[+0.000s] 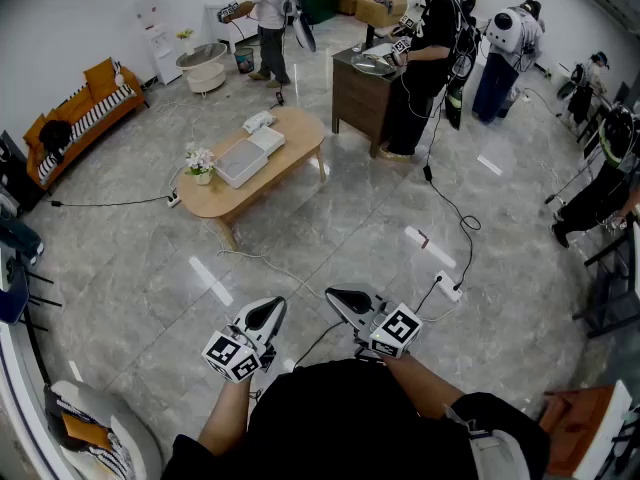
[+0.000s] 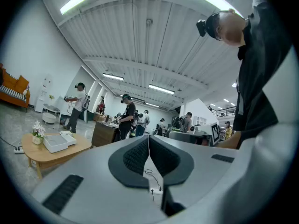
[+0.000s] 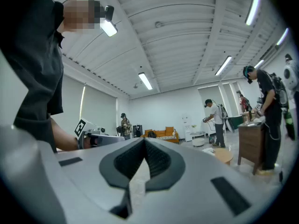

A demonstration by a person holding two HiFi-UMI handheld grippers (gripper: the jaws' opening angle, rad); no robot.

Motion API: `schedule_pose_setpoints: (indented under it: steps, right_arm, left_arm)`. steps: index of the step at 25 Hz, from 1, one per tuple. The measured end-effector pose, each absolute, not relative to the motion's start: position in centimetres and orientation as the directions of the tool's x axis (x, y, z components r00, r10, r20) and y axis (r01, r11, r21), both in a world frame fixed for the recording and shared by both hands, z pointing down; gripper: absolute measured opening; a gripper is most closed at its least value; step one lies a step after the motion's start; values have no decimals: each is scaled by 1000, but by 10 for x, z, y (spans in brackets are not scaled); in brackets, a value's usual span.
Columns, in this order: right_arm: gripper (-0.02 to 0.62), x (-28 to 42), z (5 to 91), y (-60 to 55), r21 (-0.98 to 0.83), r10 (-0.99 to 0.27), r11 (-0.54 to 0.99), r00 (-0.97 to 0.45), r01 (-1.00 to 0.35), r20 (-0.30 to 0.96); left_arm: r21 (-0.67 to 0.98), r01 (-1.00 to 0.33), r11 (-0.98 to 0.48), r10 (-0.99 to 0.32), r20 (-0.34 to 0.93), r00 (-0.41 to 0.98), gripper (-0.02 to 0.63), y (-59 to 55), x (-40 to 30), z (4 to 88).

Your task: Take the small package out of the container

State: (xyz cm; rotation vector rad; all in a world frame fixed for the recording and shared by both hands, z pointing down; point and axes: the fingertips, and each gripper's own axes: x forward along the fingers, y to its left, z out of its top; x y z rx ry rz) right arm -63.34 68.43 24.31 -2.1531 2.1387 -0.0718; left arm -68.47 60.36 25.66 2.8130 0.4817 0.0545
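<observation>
A grey marble floor (image 1: 330,228) fills the head view. An orange sofa (image 1: 85,118) stands at 10 o'clock, against the wall. A low wooden worktop (image 1: 300,136) sits at 11 o'clock from the person, well apart from both hands. A dark wooden cabinet (image 1: 352,96) is at 12 o'clock, with a person in black (image 1: 425,58) standing just beside it.

On the worktop lies the shallow white container (image 1: 240,161). At this range the small package cannot be picked out in it. A small pot of flowers (image 1: 200,161) stands at the container's 9 o'clock, near the worktop's edge.

At 6 o'clock the person holds both tools level, close to the body. The left tongs (image 1: 272,309) are fully closed, the ribbed pads meeting along one seam with nothing between them. The right tongs (image 1: 338,297), just beside them, are likewise pressed together and empty.
</observation>
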Motion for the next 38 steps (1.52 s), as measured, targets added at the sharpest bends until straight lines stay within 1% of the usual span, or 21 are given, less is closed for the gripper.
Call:
schedule_pose_setpoints:
  steps: [7, 18, 25, 31, 38]
  right_arm:
    - [11, -621, 243, 702, -104, -998, -21, 28, -994, -60]
    - [11, -614, 259, 736, -141, -997, -32, 41, -989, -64]
    - [12, -596, 251, 744, -157, -987, -55, 78, -986, -142]
    - [12, -581, 264, 740, -199, -991, -42, 67, -979, -120]
    - [12, -543, 279, 709, -214, -995, -61, 76, -975, -63]
  left_arm:
    - [255, 302, -919, 311, -4, 950, 17, 610, -676, 257]
    - [285, 295, -912, 312, 17, 950, 17, 639, -673, 264]
    - [299, 259, -918, 282, 34, 959, 17, 627, -678, 263]
    - [343, 219, -913, 254, 62, 965, 17, 611, -674, 283]
    - [388, 218, -895, 256, 49, 965, 17, 576, -630, 299]
